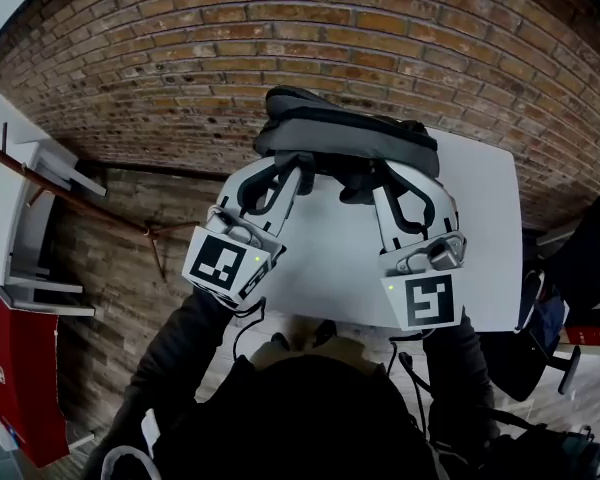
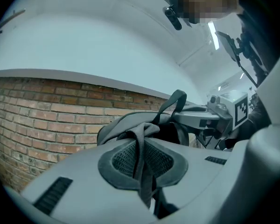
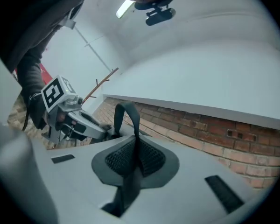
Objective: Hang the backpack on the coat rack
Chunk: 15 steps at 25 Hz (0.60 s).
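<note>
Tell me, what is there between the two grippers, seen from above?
In the head view, only bare white table shows between the left gripper and the right gripper; the backpack spans their tips.

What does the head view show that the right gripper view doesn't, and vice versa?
Only the head view: the white rectangular table and the whole dark grey fabric backpack. Only the right gripper view: the ceiling strip light, and the right gripper shut on the backpack's dark webbing strap. Both: the red brick wall and the left gripper with its marker cube.
</note>
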### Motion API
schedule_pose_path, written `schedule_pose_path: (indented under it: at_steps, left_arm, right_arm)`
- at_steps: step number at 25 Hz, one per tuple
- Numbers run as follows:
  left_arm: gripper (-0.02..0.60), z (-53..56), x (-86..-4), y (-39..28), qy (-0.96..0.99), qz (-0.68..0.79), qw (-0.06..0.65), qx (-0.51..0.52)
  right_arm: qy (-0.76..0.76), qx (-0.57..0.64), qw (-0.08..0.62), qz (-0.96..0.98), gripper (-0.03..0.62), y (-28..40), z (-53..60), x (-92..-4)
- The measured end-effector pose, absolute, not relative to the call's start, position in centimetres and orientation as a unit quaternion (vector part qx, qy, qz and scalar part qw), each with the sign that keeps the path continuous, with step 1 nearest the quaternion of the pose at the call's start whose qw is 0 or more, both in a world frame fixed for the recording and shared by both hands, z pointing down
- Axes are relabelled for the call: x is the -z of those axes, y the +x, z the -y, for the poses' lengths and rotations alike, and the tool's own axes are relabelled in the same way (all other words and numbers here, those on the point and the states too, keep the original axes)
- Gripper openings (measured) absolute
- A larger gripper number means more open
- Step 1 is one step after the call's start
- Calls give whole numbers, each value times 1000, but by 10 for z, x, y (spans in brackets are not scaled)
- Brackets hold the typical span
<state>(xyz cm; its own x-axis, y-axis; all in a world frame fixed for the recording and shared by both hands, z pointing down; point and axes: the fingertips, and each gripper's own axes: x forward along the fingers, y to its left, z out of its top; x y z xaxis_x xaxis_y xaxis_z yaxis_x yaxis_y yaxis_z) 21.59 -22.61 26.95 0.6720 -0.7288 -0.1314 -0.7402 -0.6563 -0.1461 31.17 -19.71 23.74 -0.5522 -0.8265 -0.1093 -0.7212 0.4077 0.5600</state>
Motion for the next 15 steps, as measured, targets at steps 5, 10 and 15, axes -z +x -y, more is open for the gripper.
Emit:
schedule_pose_path:
  at_steps: [5, 10, 15]
  left_arm:
    - [41, 241, -226, 226, -898, -417, 128, -57]
    - [41, 204, -194, 169, -870, -472, 136, -50]
    - [41, 141, -177, 66, -807, -572, 126, -76]
  right_arm:
    - [479, 215, 24, 851, 21, 328, 222, -192]
    - [389, 268, 0, 881, 21, 262, 209, -154]
    - [276, 258, -39, 925, 21, 154, 174, -144]
